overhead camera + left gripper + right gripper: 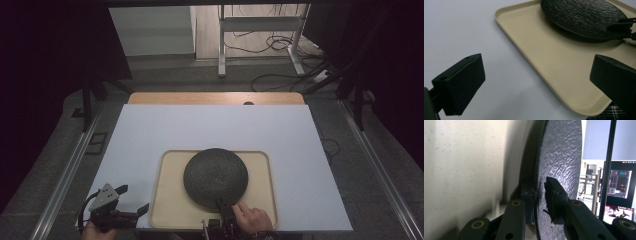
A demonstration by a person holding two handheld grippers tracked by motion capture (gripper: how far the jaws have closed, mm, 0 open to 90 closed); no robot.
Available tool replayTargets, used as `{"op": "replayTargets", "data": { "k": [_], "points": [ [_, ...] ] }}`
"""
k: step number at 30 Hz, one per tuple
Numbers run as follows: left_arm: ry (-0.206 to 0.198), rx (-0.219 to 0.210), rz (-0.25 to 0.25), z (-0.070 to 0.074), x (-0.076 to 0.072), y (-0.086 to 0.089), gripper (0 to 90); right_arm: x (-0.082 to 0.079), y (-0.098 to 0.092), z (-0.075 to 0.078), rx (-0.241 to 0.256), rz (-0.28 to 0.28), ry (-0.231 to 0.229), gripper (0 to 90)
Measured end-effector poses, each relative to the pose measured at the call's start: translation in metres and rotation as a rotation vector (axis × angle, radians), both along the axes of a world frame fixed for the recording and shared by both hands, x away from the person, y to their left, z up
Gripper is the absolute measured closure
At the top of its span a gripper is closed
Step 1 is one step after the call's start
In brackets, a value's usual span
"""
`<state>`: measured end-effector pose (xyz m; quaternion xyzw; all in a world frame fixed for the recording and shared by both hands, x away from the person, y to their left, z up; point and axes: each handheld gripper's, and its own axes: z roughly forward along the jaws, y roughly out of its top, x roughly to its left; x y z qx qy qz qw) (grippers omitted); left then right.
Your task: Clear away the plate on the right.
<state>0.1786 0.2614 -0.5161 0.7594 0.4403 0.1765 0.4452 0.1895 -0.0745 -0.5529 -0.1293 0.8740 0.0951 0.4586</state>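
While the black plate (pixel 215 177) sits on the tan tray (pixel 167 200), the right gripper (pixel 223 209) pinches its near rim. It looks stiff, heavy and breakable. The left gripper (pixel 134 199) waits open beside the tray.

Looks like a lab or recording workspace: white sheet (pixel 215 130) spread over a wooden table (pixel 215 98), dark curtains to either side, loose cables (pixel 280 80) on the floor by a metal stand (pixel 260 30), lit monitor screens (pixel 621 182) behind.
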Motion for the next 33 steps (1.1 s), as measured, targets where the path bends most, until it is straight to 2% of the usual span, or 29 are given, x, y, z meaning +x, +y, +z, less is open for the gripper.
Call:
{"op": "replayTargets", "data": {
  "k": [1, 8, 9, 15, 19, 20, 21, 23, 33],
  "points": [
    [0.000, 0.002, -0.001, 0.000, 0.000, 0.000, 0.0, 0.001, 0.000, -0.001, 0.025, 0.008, 0.010, 73.5],
    [-0.001, 0.001, 0.000, 0.000, 0.000, 0.000, 0.0, 0.001, -0.002, 0.006, 0.026, 0.000, 0.021, 67.1],
    [-0.001, 0.001, 0.000, 0.000, 0.000, 0.000, 0.0, 0.001, -0.003, 0.005, 0.041, -0.010, 0.025, 66.0],
    [-0.002, -0.001, 0.003, 0.000, 0.000, 0.000, 0.0, 0.000, -0.005, 0.009, 0.041, 0.003, 0.021, 63.6],
    [-0.003, 0.001, 0.002, 0.000, 0.000, 0.000, 0.0, -0.003, -0.006, 0.012, 0.029, -0.024, 0.010, 62.1],
    [-0.003, 0.000, 0.002, 0.000, 0.000, 0.000, 0.0, -0.002, -0.006, 0.012, 0.038, -0.001, 0.022, 61.9],
    [-0.003, 0.000, 0.003, 0.000, 0.000, 0.000, 0.0, -0.002, -0.007, 0.013, 0.038, -0.004, 0.025, 61.6],
    [-0.003, 0.001, 0.002, 0.000, 0.000, 0.000, 0.0, -0.006, -0.007, 0.014, 0.021, -0.028, -0.022, 61.2],
    [0.003, 0.004, 0.001, 0.000, 0.001, 0.000, 0.0, -0.009, -0.011, 0.020, 0.046, -0.030, -0.001, 58.5]
  ]
}}
